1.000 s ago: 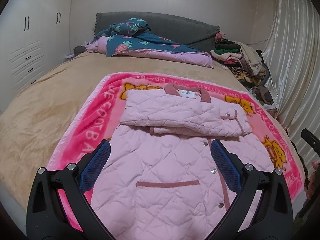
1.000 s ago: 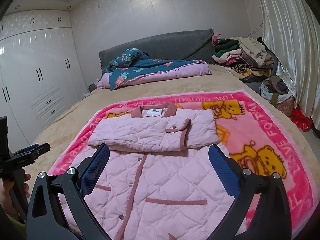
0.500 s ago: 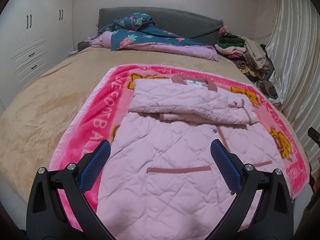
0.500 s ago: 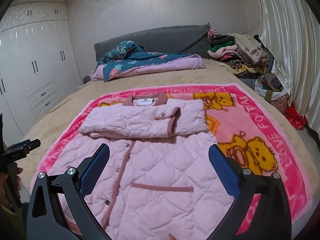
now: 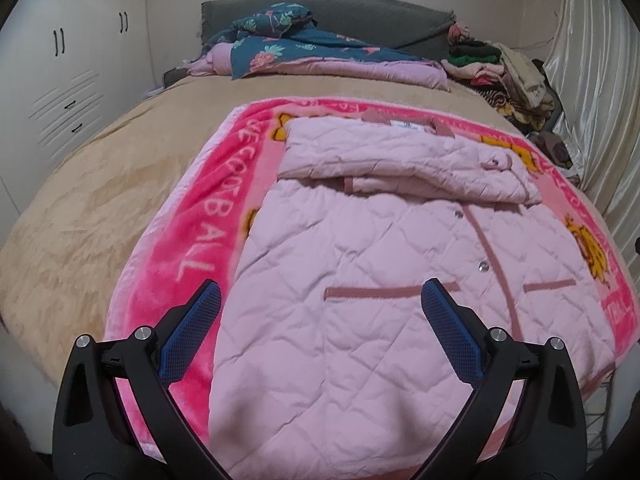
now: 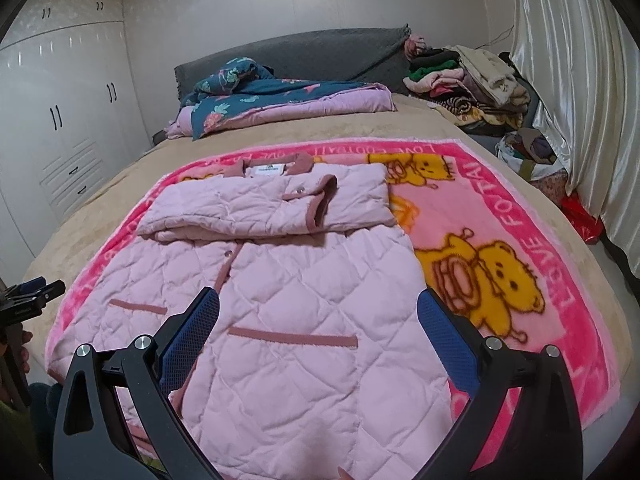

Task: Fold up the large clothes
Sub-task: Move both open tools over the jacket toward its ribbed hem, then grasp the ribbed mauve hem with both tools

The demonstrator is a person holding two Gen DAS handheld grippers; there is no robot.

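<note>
A pink quilted jacket (image 5: 360, 272) lies front up on a pink bear-print blanket (image 5: 200, 216), with both sleeves folded across its chest. It also shows in the right wrist view (image 6: 288, 280). My left gripper (image 5: 320, 300) is open and empty above the jacket's lower left part. My right gripper (image 6: 318, 308) is open and empty above the jacket's lower right part, near a pocket trim (image 6: 292, 336). The left gripper also shows at the far left of the right wrist view (image 6: 36, 292).
The blanket (image 6: 520, 240) lies on a tan bed (image 5: 88, 200). A teal and pink quilt (image 5: 312, 52) sits by the grey headboard. A pile of clothes (image 6: 468, 80) is at the back right. White wardrobes (image 6: 60, 120) stand left, curtains (image 6: 580, 100) right.
Both grippers have moved closer to and lower over the jacket's hem end. The jacket has not moved. Both stay open.
</note>
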